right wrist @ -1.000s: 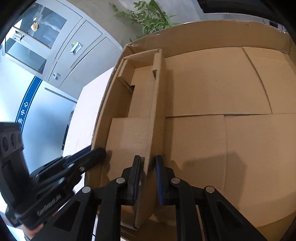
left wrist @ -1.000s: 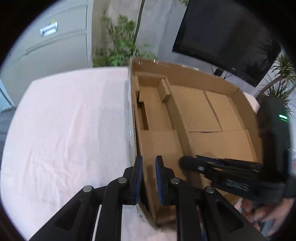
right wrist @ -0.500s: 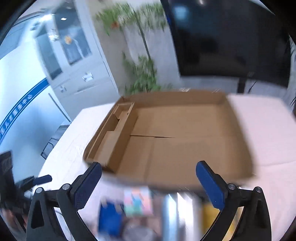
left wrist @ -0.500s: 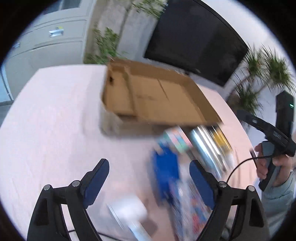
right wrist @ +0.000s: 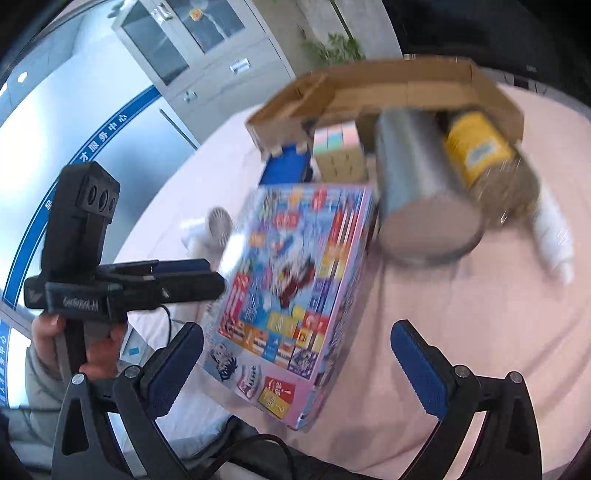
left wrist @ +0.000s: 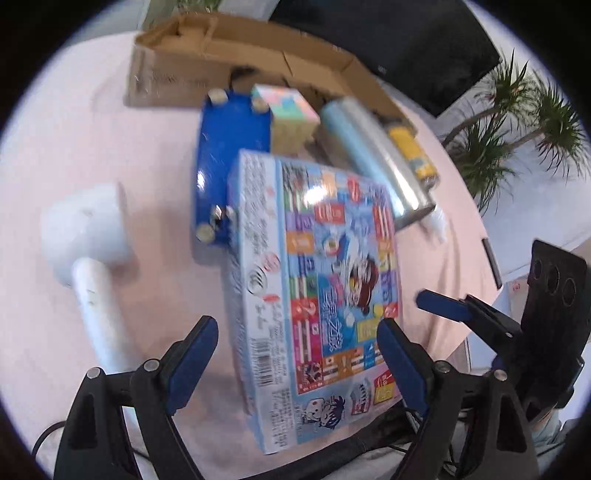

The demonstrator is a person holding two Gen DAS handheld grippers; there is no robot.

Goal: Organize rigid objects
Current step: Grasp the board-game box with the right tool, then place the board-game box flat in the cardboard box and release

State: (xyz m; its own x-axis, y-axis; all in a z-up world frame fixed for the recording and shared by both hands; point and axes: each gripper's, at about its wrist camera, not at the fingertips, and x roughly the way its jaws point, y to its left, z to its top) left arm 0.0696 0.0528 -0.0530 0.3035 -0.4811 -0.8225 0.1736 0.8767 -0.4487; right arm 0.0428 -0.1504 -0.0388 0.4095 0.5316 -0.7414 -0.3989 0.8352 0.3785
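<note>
A colourful game box (left wrist: pixel 314 288) lies flat on the pink tablecloth near the front edge; it also shows in the right wrist view (right wrist: pixel 291 291). My left gripper (left wrist: pixel 295 347) is open, its fingers either side of the box's near end. My right gripper (right wrist: pixel 295 354) is open and empty, just right of the box. Behind the box lie a blue board (left wrist: pixel 229 147), a pastel cube box (left wrist: pixel 291 110), a silver cylinder (right wrist: pixel 417 177) and a yellow-labelled jar (right wrist: pixel 480 151). The open cardboard box (left wrist: pixel 207 48) stands at the back.
A white handheld fan (left wrist: pixel 88 236) lies left of the game box. A white tube (right wrist: pixel 554 236) lies right of the jar. A monitor (left wrist: pixel 388 33) and plants (left wrist: pixel 517 110) stand behind the table. Cabinets (right wrist: pixel 207 44) are at the back left.
Both grippers let go of the cardboard box, opened wide and pulled back toward the near edge. The objects in front of the cardboard box have come into view.
</note>
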